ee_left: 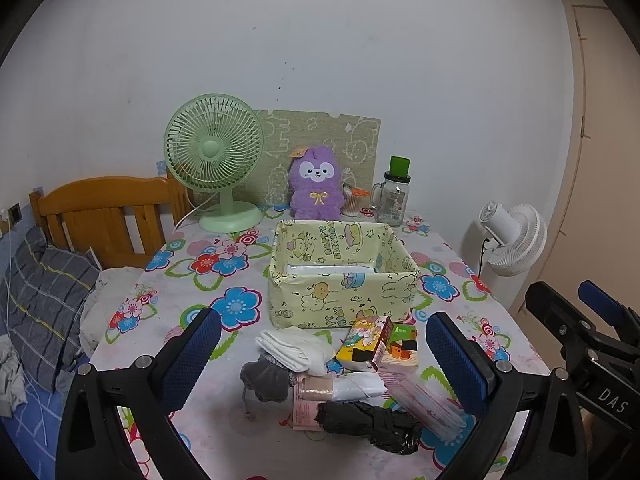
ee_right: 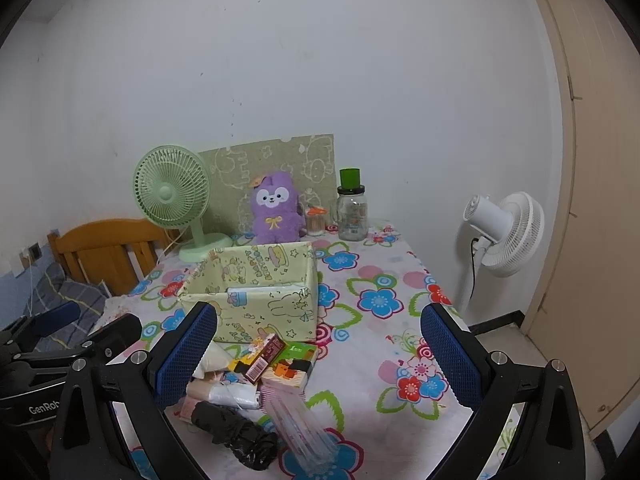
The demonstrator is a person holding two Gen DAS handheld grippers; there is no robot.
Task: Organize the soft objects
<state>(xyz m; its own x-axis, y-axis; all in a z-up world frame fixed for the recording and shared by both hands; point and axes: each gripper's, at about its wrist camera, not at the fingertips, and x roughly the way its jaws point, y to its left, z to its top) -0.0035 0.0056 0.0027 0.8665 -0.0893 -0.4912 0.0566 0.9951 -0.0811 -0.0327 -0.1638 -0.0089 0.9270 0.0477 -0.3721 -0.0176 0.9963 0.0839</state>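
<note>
A pile of soft items lies on the floral table in front of a yellow patterned box: a folded white cloth, grey socks, a black folded umbrella, tissue packs and a clear pink pouch. A purple plush sits behind the box. My left gripper is open and empty above the pile. My right gripper is open and empty, to the pile's right.
A green desk fan, a glass jar with green lid and a patterned board stand at the table's back. A white floor fan stands right; a wooden bed frame left.
</note>
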